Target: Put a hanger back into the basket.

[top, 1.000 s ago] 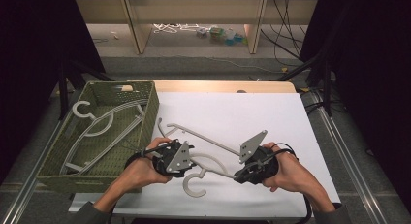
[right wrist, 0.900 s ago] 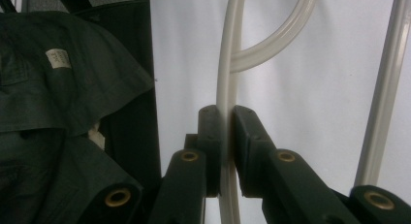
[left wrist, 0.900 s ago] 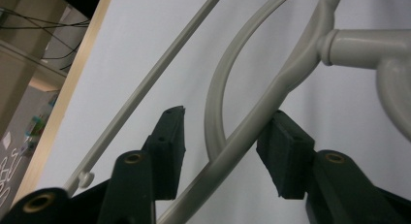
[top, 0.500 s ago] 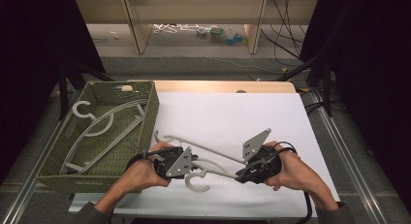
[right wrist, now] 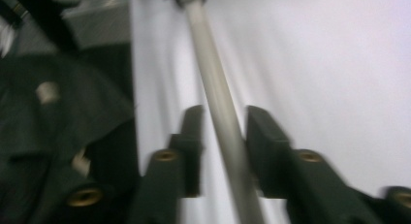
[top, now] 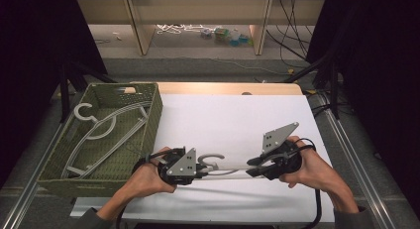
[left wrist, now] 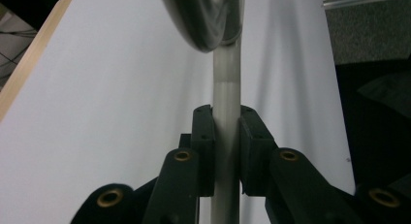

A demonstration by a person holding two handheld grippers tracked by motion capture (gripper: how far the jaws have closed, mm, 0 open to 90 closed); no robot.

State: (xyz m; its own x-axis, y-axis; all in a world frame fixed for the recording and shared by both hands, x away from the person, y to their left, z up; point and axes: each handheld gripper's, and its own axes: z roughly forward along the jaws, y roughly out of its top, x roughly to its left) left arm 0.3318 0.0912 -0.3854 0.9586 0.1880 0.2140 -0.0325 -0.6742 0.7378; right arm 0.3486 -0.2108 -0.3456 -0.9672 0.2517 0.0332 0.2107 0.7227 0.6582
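A grey plastic hanger (top: 214,159) hangs just above the white table top (top: 223,115) between my two grippers, its hook beside the left one. My left gripper (top: 200,170) has just closed, and in the left gripper view its pads (left wrist: 206,132) press on the hanger's bar (left wrist: 227,83). My right gripper (top: 253,168) has just been opening. In the right gripper view the bar (right wrist: 213,78) runs between its jaws (right wrist: 224,132) with a gap on both sides.
A green woven basket (top: 151,122) stands at the left of the table with several grey hangers (top: 101,132) lying in it. Wooden shelving (top: 198,21) and loose items stand beyond the table's far edge. Metal rails (top: 346,140) run along the right side.
The hanger has come off the table and turned, its hook now by the left gripper. The left jaws closed on the bar. The right jaws let go and the right hand drew back a little.
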